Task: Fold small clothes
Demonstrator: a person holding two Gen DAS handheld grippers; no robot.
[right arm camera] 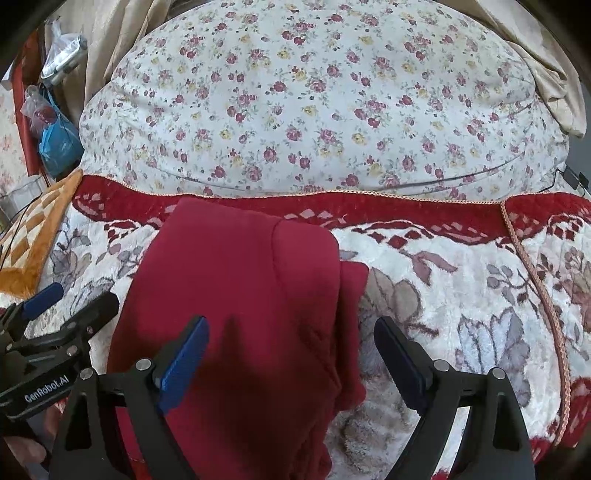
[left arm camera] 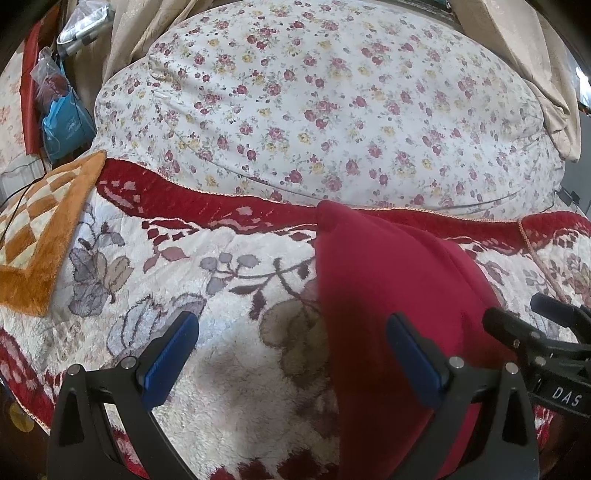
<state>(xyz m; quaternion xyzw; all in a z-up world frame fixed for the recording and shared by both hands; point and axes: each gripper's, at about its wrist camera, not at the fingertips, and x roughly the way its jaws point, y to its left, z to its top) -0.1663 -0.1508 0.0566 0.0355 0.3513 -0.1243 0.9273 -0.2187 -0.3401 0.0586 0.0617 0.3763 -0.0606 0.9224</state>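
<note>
We're over a plush white blanket patterned with grey and brown leaves and a deep red border, spread across the work surface. Beyond the claws, past the border, rises a big cream quilt dotted with small red and yellow roses. Pale curtains hang behind it. Off to the far left of our left claw sits an orange-and-cream checked fluffy mat, and behind that a blue plastic bag with other clutter we can't make out.

Now the claws. Our left gripper is spread wide, blue pads well apart, nothing between them but blanket on its left side. Its right finger lies over the red garment, though we can't tell whether it touches the cloth. The garment runs from under that finger forward toward the red border, lying flat on the blanket.

Our right gripper is just as wide open, holding nothing. Its left finger sits over the garment, while the right finger is over bare blanket beside the garment's edge. A folded layer shows along that right edge. In this view the left gripper appears just left of the garment, near us.
</note>
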